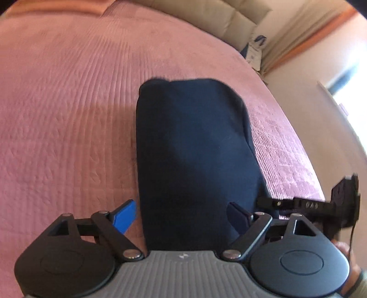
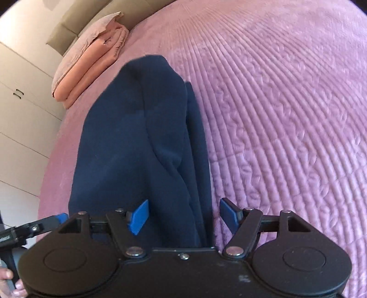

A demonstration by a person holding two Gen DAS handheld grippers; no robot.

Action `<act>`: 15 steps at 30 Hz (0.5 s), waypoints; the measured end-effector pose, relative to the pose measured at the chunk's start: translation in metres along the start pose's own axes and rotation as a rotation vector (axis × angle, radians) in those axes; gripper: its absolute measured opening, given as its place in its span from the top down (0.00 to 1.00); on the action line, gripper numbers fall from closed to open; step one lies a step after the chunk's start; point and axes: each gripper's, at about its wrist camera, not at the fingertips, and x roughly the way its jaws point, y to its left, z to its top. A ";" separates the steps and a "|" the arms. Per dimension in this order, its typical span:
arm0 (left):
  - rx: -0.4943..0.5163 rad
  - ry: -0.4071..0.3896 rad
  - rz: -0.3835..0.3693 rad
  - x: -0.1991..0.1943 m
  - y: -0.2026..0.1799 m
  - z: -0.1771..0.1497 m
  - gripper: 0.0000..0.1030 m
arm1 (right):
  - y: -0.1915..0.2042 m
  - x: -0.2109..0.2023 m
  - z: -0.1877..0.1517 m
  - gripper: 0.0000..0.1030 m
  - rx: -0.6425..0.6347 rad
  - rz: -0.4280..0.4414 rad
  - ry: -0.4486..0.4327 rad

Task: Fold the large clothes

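A dark navy garment point(image 1: 195, 149) lies folded into a long narrow strip on the pink quilted bedspread point(image 1: 68, 103). My left gripper point(image 1: 181, 217) is open over the strip's near end. Its left finger point(image 1: 125, 216) hangs past the garment's left edge and its right finger point(image 1: 237, 220) is above the cloth. In the right wrist view the same garment point(image 2: 137, 149) shows layered folds. My right gripper point(image 2: 183, 215) is open, straddling the strip's right edge: left finger point(image 2: 138, 216) over the cloth, right finger point(image 2: 229, 214) over the bedspread point(image 2: 286, 114). Nothing is pinched.
Each gripper shows at the edge of the other's view, right point(image 1: 321, 206) and left point(image 2: 34, 227). A folded peach blanket with a pillow point(image 2: 91, 57) lies at the bed's far corner. White wardrobe doors point(image 2: 18, 103), a padded headboard point(image 1: 206, 18), a bag point(image 1: 254, 50) and a bright window point(image 1: 344, 80) border the bed.
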 end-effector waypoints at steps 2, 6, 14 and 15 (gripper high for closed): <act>-0.057 0.016 -0.045 0.011 0.008 0.001 0.15 | -0.003 0.006 -0.001 0.18 0.008 0.008 0.000; -0.100 0.029 -0.071 0.032 0.019 0.005 0.05 | -0.017 0.012 0.002 0.00 0.052 0.112 0.008; -0.230 0.058 -0.241 0.074 0.050 0.002 0.00 | -0.017 0.031 0.015 0.00 -0.052 0.231 0.041; -0.254 0.050 -0.265 0.078 0.054 0.000 0.00 | -0.015 0.036 0.017 0.00 -0.057 0.250 0.038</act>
